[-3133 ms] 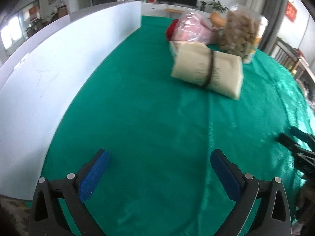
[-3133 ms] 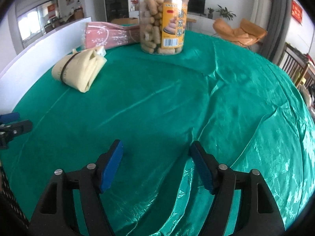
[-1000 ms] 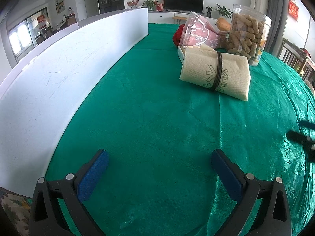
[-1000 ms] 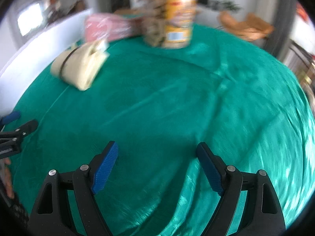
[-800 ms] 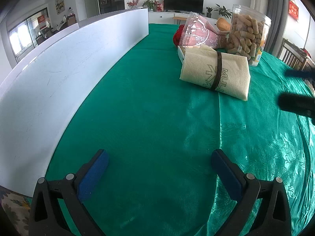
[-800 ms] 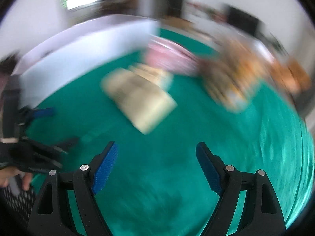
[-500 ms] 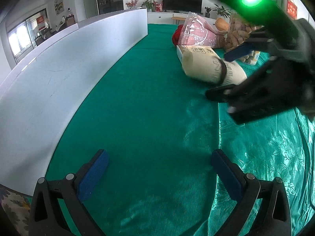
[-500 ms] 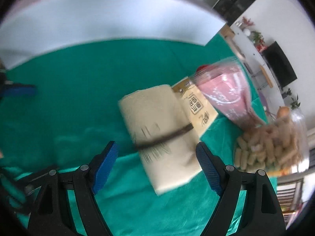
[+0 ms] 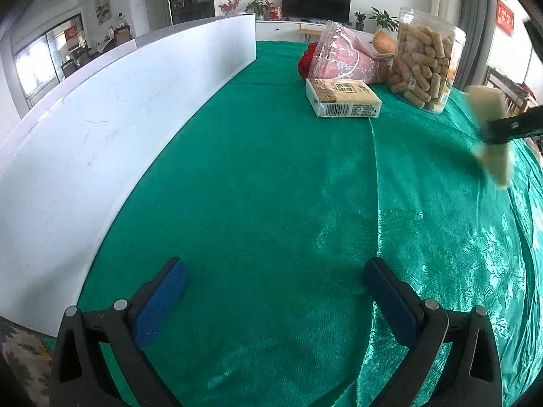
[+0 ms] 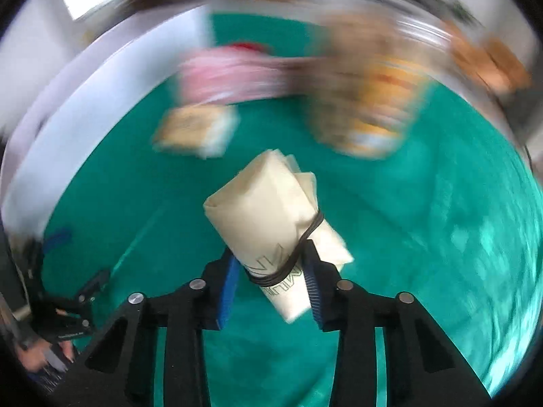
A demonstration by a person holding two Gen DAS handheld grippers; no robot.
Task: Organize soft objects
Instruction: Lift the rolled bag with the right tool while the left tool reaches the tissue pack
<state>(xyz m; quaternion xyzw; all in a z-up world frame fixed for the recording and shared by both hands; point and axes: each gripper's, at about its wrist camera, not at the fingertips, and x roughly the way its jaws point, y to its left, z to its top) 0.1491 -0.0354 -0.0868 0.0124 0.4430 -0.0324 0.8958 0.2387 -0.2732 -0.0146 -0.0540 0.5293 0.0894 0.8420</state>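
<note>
A white board walls off the left edge of the green tablecloth. The left gripper hovers over bare cloth, blue pads spread wide. Further right, a tissue pack, pink bag and snack jar cluster. The right gripper, jaws just closed, pinches the banded cream cloth roll clear of the table.

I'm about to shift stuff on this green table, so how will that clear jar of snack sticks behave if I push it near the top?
The jar stands tall and upright on a smallish base, so a high push will probably tip it. It looks nearly full, so likely fairly heavy. The green cloth is shiny, so a low push might slide it.
</note>
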